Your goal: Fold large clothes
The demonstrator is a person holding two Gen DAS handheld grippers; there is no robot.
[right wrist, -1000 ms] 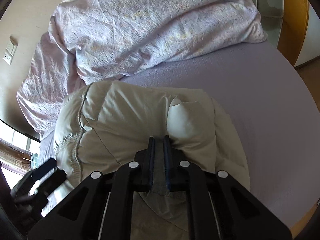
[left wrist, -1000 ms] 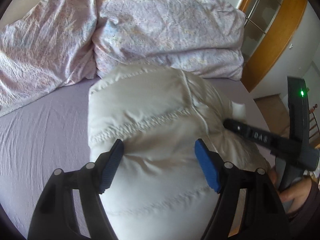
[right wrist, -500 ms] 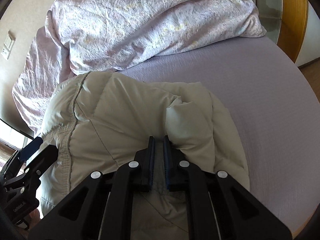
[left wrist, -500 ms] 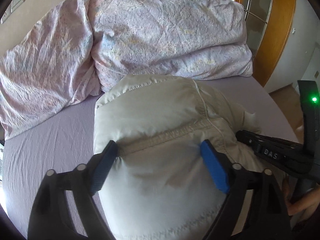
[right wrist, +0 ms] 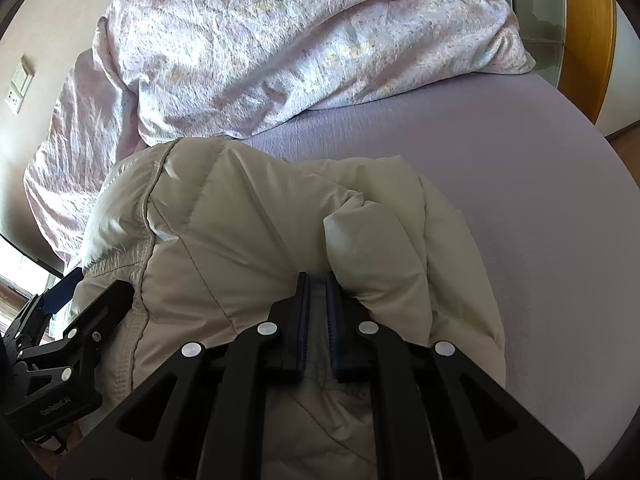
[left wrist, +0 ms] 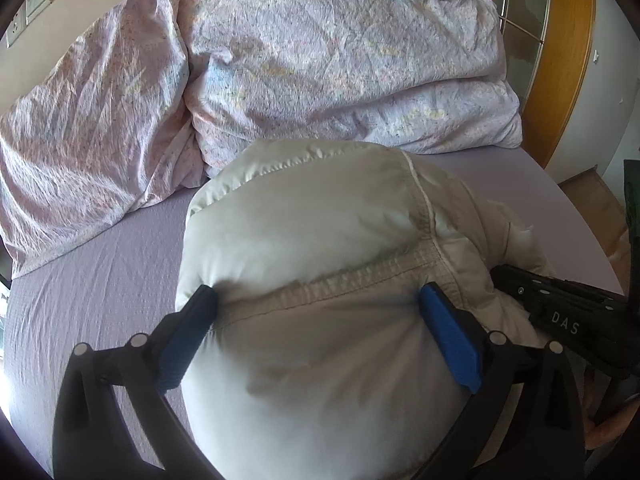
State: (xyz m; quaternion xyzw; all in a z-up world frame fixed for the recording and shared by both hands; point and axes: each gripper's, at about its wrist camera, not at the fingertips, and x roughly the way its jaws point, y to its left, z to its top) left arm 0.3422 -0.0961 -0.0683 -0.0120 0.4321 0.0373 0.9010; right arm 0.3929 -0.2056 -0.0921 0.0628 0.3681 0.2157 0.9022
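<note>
Jacket (left wrist: 320, 240) lies bunched at frame centre on the bed (right wrist: 500, 160); fold incomplete. Left tool (left wrist: 318, 304) spread wide around it; right tool (right wrist: 318, 284) clamped narrow on jacket fabric

A puffy cream down jacket (right wrist: 256, 216) was seen bunched on a lilac bed sheet (right wrist: 500, 184), with a fold of its fabric pinched between the nearly closed jaws of the right gripper (right wrist: 317, 280). The left gripper (right wrist: 76, 320) was pressed against the jacket's left side, its jaws hidden. A crumpled floral duvet (right wrist: 280, 48) was heaped behind the jacket.
</note>
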